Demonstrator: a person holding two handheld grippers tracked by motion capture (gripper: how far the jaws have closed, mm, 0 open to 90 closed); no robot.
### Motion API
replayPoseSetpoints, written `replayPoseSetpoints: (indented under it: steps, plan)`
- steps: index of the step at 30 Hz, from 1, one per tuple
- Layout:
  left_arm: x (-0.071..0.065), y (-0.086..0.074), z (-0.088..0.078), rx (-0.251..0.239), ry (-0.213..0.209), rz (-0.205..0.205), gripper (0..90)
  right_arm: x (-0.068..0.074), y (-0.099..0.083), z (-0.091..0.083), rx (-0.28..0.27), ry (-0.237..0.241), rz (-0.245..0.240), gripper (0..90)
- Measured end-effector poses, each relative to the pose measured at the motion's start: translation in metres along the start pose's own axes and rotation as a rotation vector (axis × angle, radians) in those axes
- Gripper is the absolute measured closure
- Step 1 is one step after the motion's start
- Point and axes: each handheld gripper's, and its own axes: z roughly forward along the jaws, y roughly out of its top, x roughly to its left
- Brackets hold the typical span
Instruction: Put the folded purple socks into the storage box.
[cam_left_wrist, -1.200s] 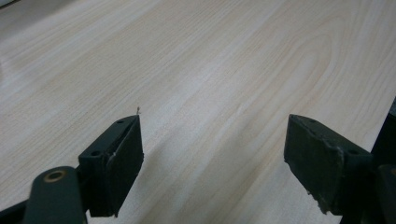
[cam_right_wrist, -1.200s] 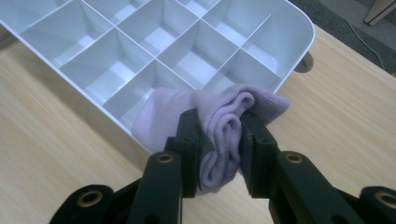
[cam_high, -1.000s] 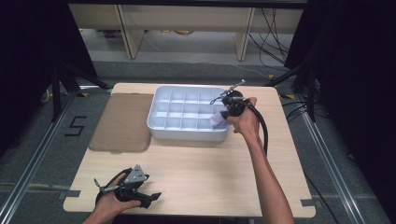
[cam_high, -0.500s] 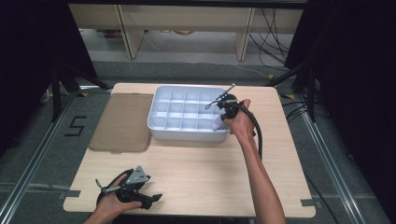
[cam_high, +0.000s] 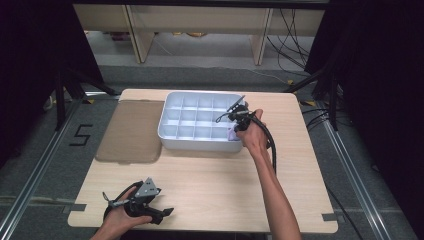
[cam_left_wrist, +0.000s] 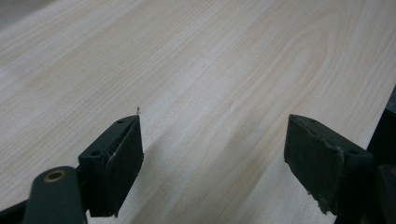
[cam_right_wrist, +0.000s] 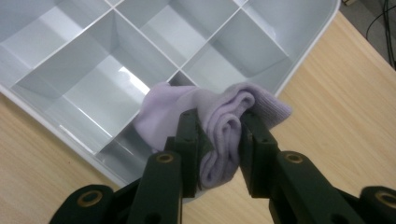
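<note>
— Pale wood is what everything sits on: a light-grained table, with dark floor around it and shelving behind. What's the thing in hand?

— A lilac sock, rolled into a soft bundle with ribbed knit folds. The right gripper has its jaws pressed narrow on it, one on each side, and the cloth bulges out beyond them.

— Where is it?

— Over the near right corner of the white divided tray, above the corner compartment. In the high view the sock shows as a small lilac patch just below the right gripper, at the tray's front wall. Whether it touches the compartment floor I cannot tell.

— Room around it?

— The compartments seen in the right gripper view hold nothing. Bare wood lies right of the tray up to the table edge, and a broad bare stretch in front. A brown mat lies touching the tray's left side.

— The other tool?

— The left gripper rests at the near left edge, well apart, jaws wide with bare wood between them.
</note>
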Motion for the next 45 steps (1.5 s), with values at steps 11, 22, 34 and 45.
replayPoseSetpoints:
  steps: [11, 22, 34, 45]
  plan:
    - [-0.002, 0.0, 0.002, -0.013, -0.018, -0.009, 19.3, 0.004, -0.003, 0.008, 0.009, 0.016, -0.013, 69.5]
    - [0.001, 0.0, 0.001, 0.0, -0.003, 0.003, 19.3, -0.008, -0.004, -0.011, -0.099, 0.096, 0.064, 63.6]
    - [-0.001, -0.001, 0.001, 0.016, -0.028, -0.009, 19.3, -0.002, -0.004, 0.013, -0.04, 0.14, 0.078, 81.6]
    - [-0.003, -0.001, 0.002, 0.011, -0.01, 0.0, 19.3, 0.0, -0.006, 0.035, 0.015, 0.109, 0.044, 83.4]
